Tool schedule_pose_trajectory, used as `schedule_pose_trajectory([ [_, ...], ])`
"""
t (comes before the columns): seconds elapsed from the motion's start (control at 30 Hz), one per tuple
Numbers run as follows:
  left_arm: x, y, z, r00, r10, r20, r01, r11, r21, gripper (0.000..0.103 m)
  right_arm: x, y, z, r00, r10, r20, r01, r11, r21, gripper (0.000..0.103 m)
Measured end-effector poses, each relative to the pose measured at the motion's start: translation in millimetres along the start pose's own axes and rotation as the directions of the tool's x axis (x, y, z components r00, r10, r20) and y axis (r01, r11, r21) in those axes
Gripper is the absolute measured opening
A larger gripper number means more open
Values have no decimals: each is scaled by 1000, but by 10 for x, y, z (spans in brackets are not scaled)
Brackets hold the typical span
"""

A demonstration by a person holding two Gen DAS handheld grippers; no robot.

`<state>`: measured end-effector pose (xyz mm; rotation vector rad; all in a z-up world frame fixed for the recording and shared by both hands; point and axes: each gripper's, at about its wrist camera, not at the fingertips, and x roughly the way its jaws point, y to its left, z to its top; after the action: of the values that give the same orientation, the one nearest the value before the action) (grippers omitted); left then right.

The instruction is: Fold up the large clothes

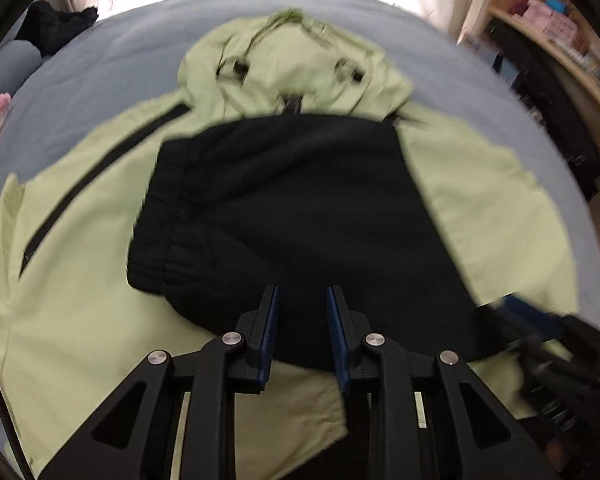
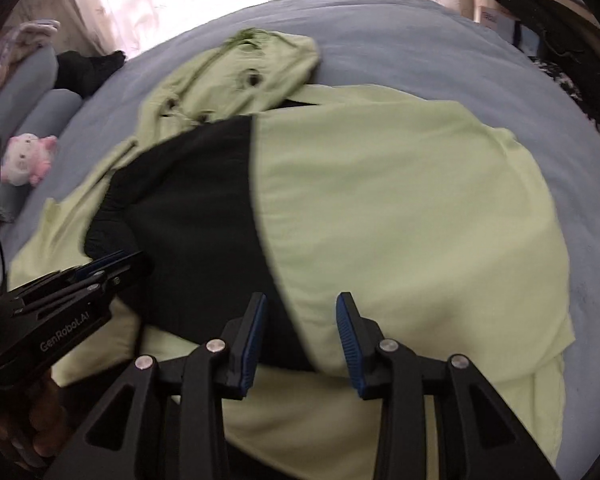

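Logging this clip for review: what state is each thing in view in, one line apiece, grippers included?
Green jacket: spread flat on the bed, hood at the far end, right side folded over.
Black garment: lying on top of the jacket's middle.
Left gripper: open, empty, over the black garment.
Right gripper: open, nothing between its pads.
Bed: covered by a grey-blue sheet.
Pink plush toy: lying at the bed's edge.
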<state>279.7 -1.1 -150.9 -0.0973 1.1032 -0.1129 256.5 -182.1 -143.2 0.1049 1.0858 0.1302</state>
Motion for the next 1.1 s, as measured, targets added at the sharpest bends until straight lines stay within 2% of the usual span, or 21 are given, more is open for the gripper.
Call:
schedule_pose_trajectory([
  [0.03,11,29,-16,1000,-6,4,6,1000,0,23,-20,-120,-8,998,-57,13,57,998,1,36],
  [0.07,12,58,-21,1000,-9,7,9,1000,1,23,-54,-287,-20,989,-146,28,145,989,11,36],
  [0.13,14,116,-13,1000,-9,6,9,1000,2,23,-118,-640,-67,963,-266,45,264,963,51,35],
  [0.2,41,163,3,1000,5,10,-5,1000,-2,23,-176,-1081,-139,942,-334,19,328,935,133,36],
  [0.23,53,180,8,1000,4,11,-4,1000,-6,23,-206,-1265,-164,947,-322,5,316,932,178,43],
  [0.3,67,171,9,1000,7,15,-7,1000,-3,23,-265,-1500,-191,969,-245,-2,238,937,254,45],
  [0.4,53,129,-5,999,39,23,-39,999,19,23,-307,-1527,-142,964,-265,2,256,933,255,45],
  [0.47,24,117,20,999,44,21,-45,999,26,23,-333,-1458,-77,963,-267,16,254,931,262,46],
  [0.57,-85,140,106,999,34,39,-35,999,14,24,-434,-1257,11,971,-228,78,201,944,263,46],
  [0.67,-143,204,270,996,54,70,-54,999,-5,28,-431,-1051,194,979,-169,117,139,963,231,45],
  [0.8,-16,305,536,995,78,64,-74,995,-63,28,-167,-713,566,988,-74,132,51,984,170,45],
  [0.9,143,335,695,997,73,39,-69,993,-94,28,121,-511,769,995,-7,102,-8,989,149,45],
  [0.97,231,323,760,995,87,39,-83,992,-92,28,313,-427,867,996,-17,84,6,992,126,45],
  [1.03,320,307,800,991,127,42,-124,990,-68,28,451,-434,923,995,-76,69,68,992,110,45],
  [1.1,371,324,799,991,128,43,-126,991,-50,28,534,-628,959,986,-155,65,146,981,132,44],
])
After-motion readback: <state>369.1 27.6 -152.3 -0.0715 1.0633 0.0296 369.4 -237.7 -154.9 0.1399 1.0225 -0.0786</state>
